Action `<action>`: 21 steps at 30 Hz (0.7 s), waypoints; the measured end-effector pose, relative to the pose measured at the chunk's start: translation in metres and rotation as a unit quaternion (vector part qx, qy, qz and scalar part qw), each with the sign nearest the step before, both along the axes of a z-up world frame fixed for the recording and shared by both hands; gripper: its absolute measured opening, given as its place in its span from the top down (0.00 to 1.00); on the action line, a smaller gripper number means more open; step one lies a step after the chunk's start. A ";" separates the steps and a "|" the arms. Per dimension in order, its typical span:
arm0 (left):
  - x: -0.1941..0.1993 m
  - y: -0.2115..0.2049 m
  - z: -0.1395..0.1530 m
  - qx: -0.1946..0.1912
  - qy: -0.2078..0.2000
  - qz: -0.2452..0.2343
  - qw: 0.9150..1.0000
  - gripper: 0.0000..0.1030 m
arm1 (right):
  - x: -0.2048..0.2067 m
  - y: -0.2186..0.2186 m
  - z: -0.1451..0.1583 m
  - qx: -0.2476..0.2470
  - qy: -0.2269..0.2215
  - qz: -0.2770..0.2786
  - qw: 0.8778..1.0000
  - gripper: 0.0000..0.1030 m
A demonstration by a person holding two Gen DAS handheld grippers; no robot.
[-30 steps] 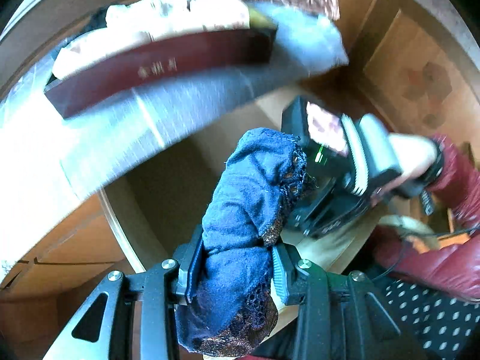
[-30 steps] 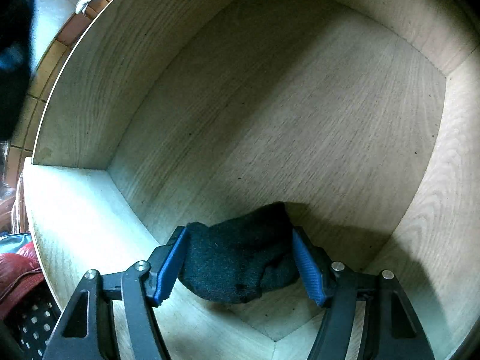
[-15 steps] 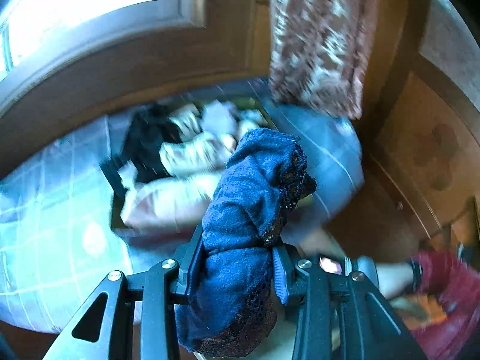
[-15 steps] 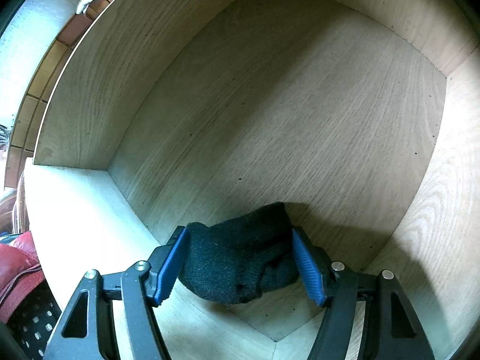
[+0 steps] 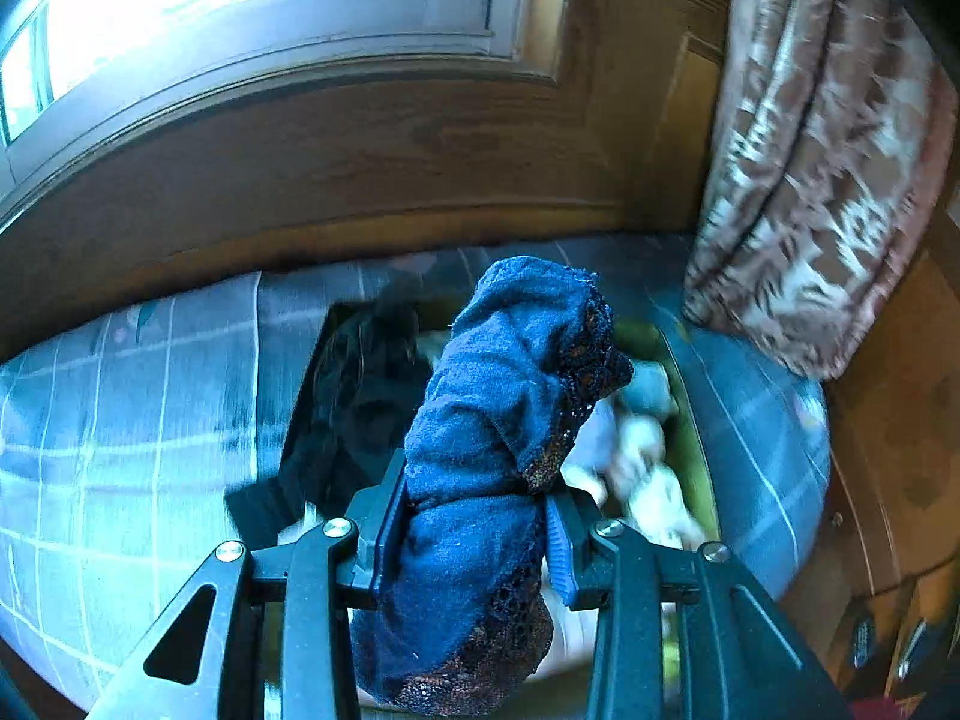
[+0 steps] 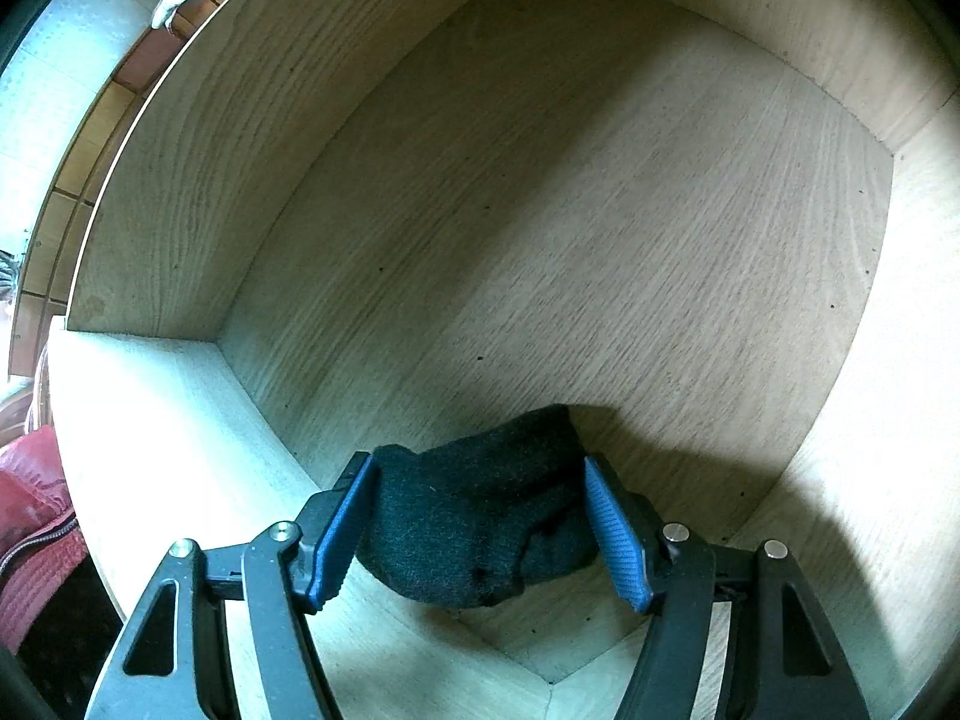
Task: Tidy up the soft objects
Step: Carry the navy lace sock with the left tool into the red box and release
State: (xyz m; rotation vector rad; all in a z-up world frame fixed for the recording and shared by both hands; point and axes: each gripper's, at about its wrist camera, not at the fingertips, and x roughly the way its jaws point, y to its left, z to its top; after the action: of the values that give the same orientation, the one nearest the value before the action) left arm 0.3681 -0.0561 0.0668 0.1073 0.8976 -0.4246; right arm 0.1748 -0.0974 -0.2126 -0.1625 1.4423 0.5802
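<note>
Ahead of my right gripper (image 6: 480,531) the wooden drawer (image 6: 570,210) lies bare toward upper frame, walls closing each side; the curtain (image 5: 822,168) crowds my left view's upper right.

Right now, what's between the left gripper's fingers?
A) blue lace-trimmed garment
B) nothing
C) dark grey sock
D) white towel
A: the left gripper is clamped on a blue lace-trimmed garment, which bulges above its fingers and hangs below them.

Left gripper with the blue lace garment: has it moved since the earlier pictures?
Yes. The left gripper, shut on the blue lace garment, swung away from the drawer up toward the window and box of clothes on the bed.
</note>
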 end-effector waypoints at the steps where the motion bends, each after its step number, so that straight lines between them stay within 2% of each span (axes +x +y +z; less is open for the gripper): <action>1: 0.007 -0.003 0.000 -0.002 -0.001 0.003 1.000 0.63 | 0.000 0.000 0.000 0.000 0.000 0.000 1.000 0.32; 5: 0.034 -0.015 -0.006 -0.019 0.016 0.006 1.000 0.63 | 0.000 0.000 0.001 0.001 0.000 0.001 1.000 0.32; 12: 0.069 -0.030 -0.039 0.013 0.043 0.018 0.999 0.61 | 0.001 0.001 0.002 0.004 0.001 0.002 1.000 0.32; 16: 0.077 -0.026 -0.058 0.009 0.062 0.026 0.998 0.56 | 0.002 0.002 0.002 0.004 0.001 0.002 1.000 0.32; 18: 0.074 -0.022 -0.056 -0.004 0.060 0.025 0.998 0.55 | 0.002 0.001 0.002 0.004 0.002 0.002 1.000 0.32; 21: 0.065 -0.012 -0.043 -0.024 0.047 0.028 0.998 0.45 | 0.004 0.001 0.002 0.004 0.002 0.003 1.000 0.32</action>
State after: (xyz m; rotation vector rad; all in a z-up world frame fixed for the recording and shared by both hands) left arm 0.4329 -0.0683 0.0234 0.0190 0.9792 -0.4014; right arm 0.1784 -0.0960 -0.2102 -0.1592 1.4445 0.5903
